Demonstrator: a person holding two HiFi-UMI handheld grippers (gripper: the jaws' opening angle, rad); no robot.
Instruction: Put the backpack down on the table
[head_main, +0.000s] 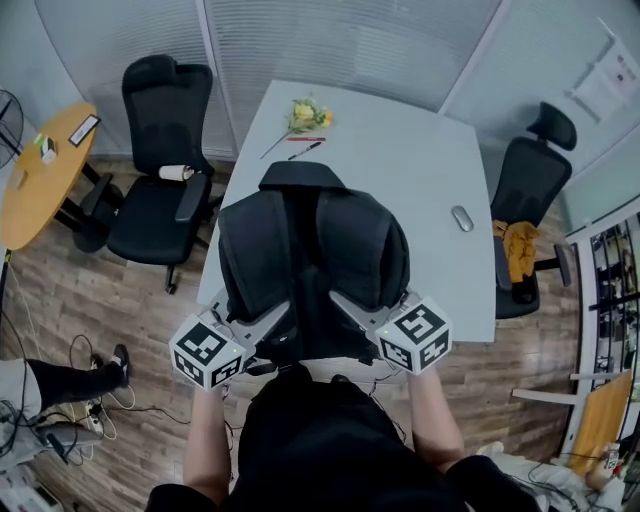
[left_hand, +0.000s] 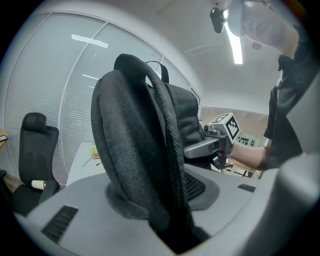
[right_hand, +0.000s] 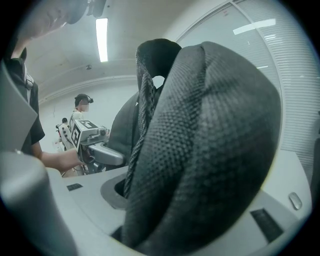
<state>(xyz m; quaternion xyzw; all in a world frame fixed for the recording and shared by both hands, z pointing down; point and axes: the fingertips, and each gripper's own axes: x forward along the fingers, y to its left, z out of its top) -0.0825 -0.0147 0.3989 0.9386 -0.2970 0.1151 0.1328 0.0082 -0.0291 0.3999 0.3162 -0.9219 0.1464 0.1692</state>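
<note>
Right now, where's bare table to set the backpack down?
Free: the wide white stretch of table between the flowers and pens at the far end and the mouse by the right edge. The near end is hidden under the backpack. Crowded only around the flowers.

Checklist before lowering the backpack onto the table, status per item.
1. Left gripper shut on a backpack strap: ok.
2. Right gripper shut on the other strap: ok.
3. Mouse, flower and pens clear of the backpack: ok.
4. Table spot under the backpack free: cannot tell, backpack hides it.
5. Backpack fully past the table's near edge: cannot tell from above.
</note>
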